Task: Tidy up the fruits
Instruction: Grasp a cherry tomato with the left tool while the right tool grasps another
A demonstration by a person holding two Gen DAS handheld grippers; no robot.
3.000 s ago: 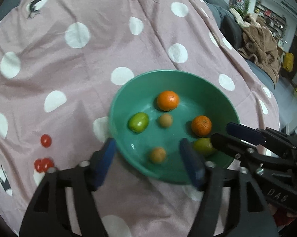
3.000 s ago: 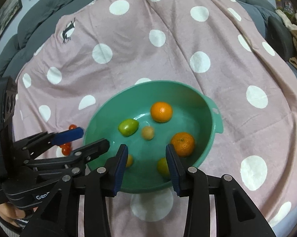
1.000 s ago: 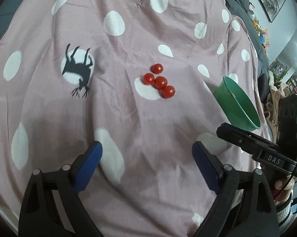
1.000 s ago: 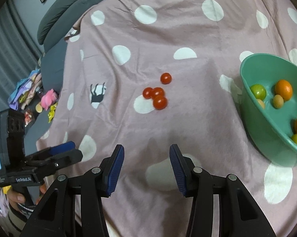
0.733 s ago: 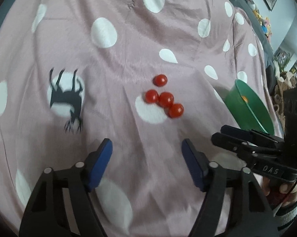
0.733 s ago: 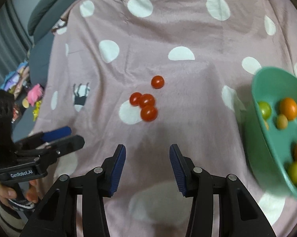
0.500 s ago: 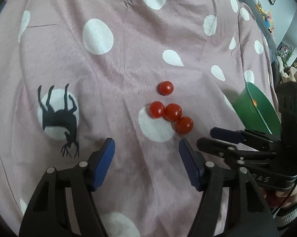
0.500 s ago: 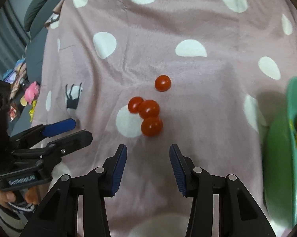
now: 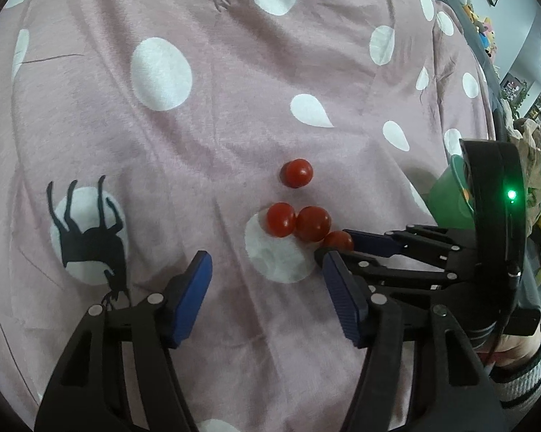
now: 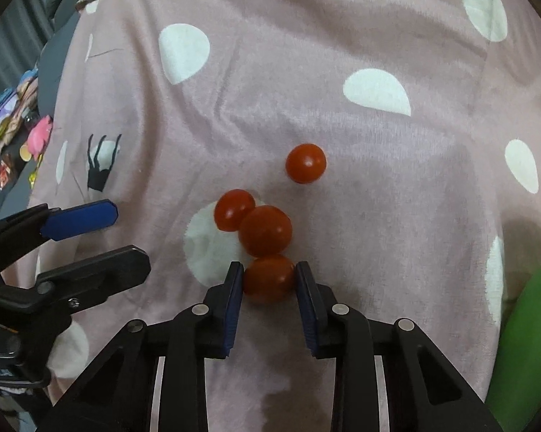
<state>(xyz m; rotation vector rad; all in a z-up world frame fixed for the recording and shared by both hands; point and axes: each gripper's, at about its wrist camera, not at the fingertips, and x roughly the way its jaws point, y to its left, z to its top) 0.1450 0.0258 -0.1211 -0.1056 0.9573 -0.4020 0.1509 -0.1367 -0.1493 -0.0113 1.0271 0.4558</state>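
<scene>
Several red cherry tomatoes lie on a pink polka-dot cloth (image 10: 378, 187). My right gripper (image 10: 268, 280) has its jaws around the nearest tomato (image 10: 268, 279); the left pad touches it, the right pad stands just off it. Behind it a larger tomato (image 10: 266, 230), a smaller one (image 10: 233, 208) and a lone one (image 10: 305, 163) lie on the cloth. In the left wrist view the same tomatoes show, the nearest (image 9: 339, 240) between the right gripper's fingers (image 9: 374, 243). My left gripper (image 9: 267, 280) is open and empty, short of the cluster (image 9: 312, 223).
The green bowl's rim shows at the right edge of the right wrist view (image 10: 529, 342) and behind the right gripper's body in the left wrist view (image 9: 448, 198). Clutter lies off the cloth's left edge (image 10: 15, 133).
Both grippers moved in on the tomatoes. The right gripper's jaws came around the nearest tomato and narrowed. The bowl slid out to the right edge.
</scene>
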